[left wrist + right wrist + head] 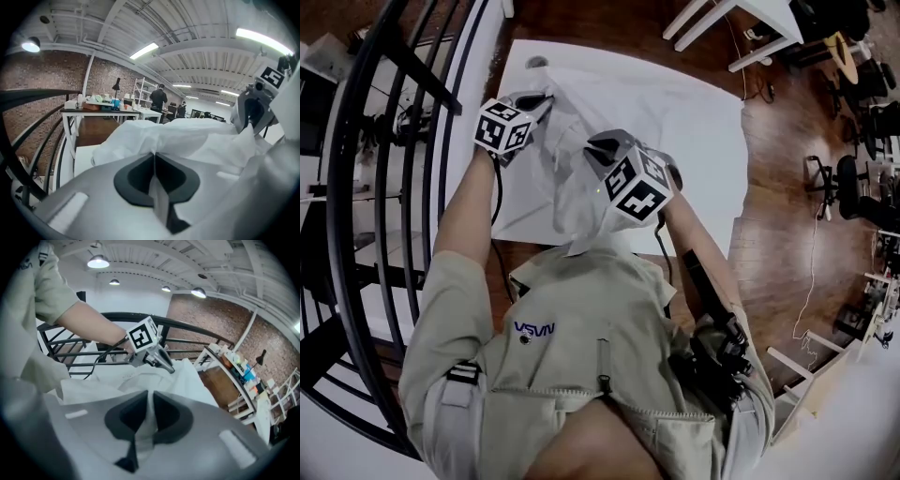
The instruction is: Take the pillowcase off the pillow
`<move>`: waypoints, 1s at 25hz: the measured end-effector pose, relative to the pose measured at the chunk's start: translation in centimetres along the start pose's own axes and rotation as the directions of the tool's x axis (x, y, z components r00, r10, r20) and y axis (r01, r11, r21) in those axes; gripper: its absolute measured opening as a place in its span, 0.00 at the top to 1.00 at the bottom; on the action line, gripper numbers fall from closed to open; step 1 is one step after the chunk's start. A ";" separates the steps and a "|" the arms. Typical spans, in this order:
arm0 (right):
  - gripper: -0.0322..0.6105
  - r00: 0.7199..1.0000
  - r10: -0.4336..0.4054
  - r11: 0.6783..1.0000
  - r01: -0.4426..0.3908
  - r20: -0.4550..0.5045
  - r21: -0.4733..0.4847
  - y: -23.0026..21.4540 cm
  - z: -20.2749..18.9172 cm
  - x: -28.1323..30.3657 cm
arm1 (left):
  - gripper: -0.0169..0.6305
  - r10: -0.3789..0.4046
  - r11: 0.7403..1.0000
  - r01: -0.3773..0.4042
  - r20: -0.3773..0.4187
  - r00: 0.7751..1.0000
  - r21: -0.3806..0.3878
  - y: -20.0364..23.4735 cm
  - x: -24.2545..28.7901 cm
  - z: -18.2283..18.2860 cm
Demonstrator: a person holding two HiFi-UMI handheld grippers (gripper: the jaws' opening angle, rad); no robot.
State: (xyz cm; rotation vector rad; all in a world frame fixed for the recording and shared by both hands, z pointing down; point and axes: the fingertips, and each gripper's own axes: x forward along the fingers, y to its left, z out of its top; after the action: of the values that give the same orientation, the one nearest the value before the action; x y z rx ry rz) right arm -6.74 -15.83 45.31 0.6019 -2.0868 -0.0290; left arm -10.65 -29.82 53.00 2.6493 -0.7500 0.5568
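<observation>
Beige short-sleeved shirt [581,309], apparently zip-fronted; black cable [497,199] along left forearm.

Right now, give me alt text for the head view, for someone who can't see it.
Seen from above, a person's left gripper and right gripper are each shut on a bunched white pillowcase, held above a white surface on a wooden floor. A black railing curves along the left.

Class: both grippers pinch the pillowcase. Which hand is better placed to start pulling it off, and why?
Probably right. The right gripper is shut on loose pillowcase near the person's chest, free to draw back; the left gripper clamps the bulkier far end, anchoring it.
</observation>
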 end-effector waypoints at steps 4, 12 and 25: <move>0.91 0.998 0.026 1.000 -0.026 0.058 0.006 0.1 -0.2 -3.4 | 0.96 0.087 0.996 -0.087 -0.003 0.996 0.022 2.0 0.1 1.7; 0.92 0.949 0.099 0.985 -0.135 0.299 0.104 1.4 0.1 -9.3 | 0.96 0.127 0.988 -0.118 -0.102 0.987 0.096 2.1 4.6 0.3; 0.93 0.793 0.039 0.916 -0.271 0.607 0.295 0.8 -1.6 -18.1 | 0.96 0.057 0.997 -0.045 -0.193 0.980 0.065 -1.7 11.0 -0.6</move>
State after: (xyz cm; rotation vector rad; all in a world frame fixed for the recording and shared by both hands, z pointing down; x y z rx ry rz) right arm 2.27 -7.06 32.19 0.6997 -2.7885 0.3227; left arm -1.24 -32.86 58.09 2.5866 -0.7541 0.8510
